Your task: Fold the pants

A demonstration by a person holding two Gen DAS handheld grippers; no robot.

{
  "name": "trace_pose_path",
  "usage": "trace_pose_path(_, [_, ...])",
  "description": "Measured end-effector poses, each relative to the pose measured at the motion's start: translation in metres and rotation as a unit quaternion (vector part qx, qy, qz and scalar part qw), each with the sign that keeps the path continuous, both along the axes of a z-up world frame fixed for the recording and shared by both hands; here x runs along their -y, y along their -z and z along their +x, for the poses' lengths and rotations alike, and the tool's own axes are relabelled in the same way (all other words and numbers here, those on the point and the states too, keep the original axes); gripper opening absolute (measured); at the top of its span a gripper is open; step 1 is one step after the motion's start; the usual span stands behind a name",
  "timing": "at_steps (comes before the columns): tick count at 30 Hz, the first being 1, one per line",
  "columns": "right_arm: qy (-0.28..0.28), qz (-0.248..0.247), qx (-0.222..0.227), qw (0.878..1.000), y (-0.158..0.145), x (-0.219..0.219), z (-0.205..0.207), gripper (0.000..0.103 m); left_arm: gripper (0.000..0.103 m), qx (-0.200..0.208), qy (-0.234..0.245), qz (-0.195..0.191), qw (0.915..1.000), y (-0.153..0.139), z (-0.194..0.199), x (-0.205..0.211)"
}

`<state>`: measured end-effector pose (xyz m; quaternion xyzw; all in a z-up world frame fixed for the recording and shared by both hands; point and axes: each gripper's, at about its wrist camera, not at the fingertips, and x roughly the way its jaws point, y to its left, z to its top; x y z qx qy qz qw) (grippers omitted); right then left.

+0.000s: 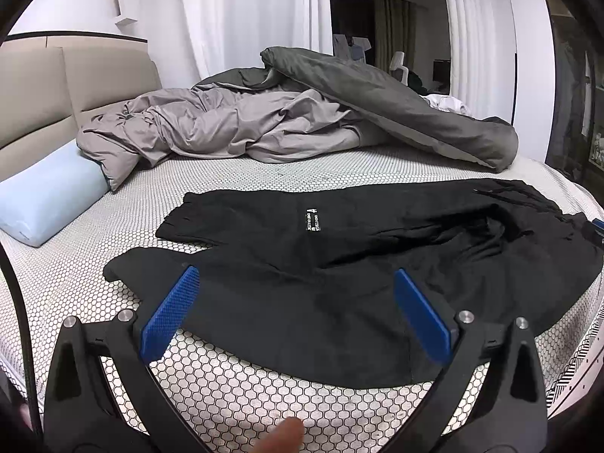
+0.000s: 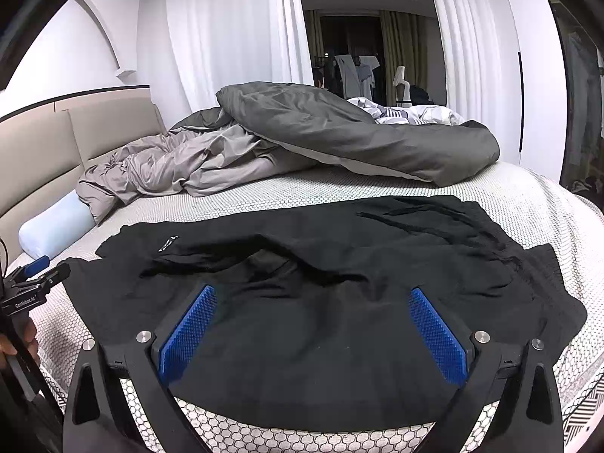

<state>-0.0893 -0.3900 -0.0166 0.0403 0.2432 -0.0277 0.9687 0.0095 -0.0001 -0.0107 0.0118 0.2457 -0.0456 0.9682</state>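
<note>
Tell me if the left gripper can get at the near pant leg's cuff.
Probably yes: the left gripper is open above the pants, and nothing lies between it and the cuff.

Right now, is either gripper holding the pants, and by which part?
Nothing is held. The left gripper and right gripper are both open above the black pants, which lie spread on the bed.

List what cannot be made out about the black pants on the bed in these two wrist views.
- White label print on the black fabric pants: too small to read in both views.
- Pants' right end: cut off by the left wrist view's edge.
- Fabric folds: lost in the black.
- Left gripper: mostly cut off by the right wrist view's edge.
</note>
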Motion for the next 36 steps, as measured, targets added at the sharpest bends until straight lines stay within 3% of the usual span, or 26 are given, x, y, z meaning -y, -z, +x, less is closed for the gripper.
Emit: trace_pose_path(36, [0.000,0.002,0.001,1.000,0.0019,-0.0014,0.0030,0.103,0.102,0.005,-0.010,0.000,0.9999,0.0013,0.0006,-0.0023])
